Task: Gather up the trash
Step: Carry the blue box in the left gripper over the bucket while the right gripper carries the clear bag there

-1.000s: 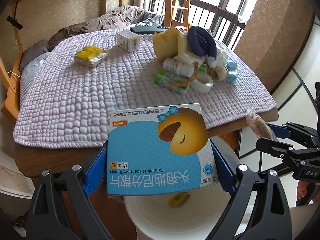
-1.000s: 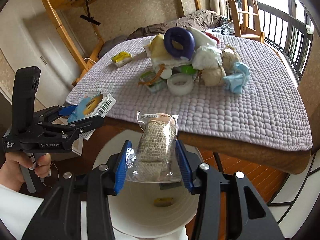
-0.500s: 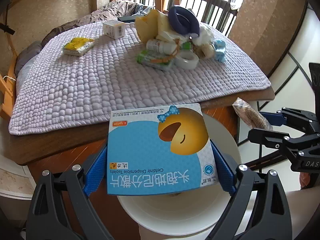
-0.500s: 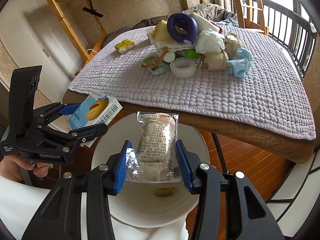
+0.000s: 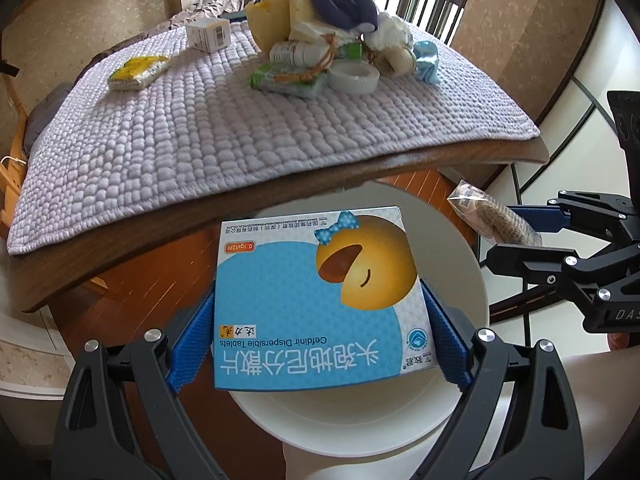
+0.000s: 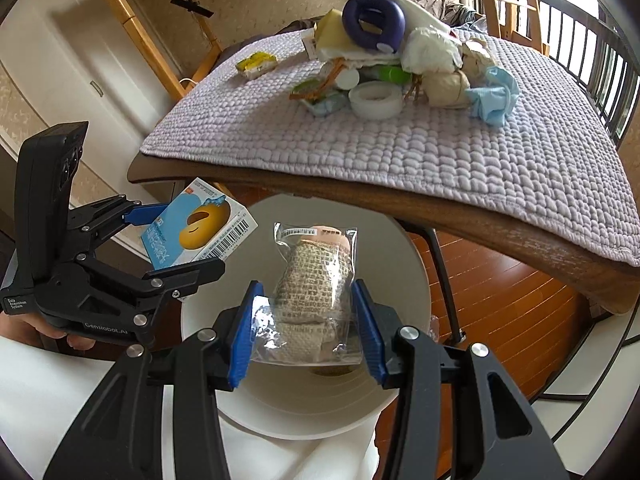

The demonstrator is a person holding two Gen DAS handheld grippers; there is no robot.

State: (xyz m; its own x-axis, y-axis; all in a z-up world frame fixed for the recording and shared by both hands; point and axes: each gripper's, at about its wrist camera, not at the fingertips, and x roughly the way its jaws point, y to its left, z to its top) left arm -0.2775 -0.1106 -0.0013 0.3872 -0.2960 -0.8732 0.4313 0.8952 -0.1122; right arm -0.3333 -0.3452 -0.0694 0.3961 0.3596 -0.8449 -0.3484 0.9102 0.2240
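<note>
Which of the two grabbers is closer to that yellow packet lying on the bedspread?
Left. The left gripper, holding the blue tablet box, is on the yellow packet's side; the right gripper is farther across.

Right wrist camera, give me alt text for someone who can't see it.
The right tongs grip a clear-wrapped bandage roll above a white bin. At left, the left tongs hold a blue medicine box; behind, a trash pile sits on a quilted table.

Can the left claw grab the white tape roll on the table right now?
Probably not. The left claw is already shut on the blue box over the white bin, and the tape roll lies far off.
</note>
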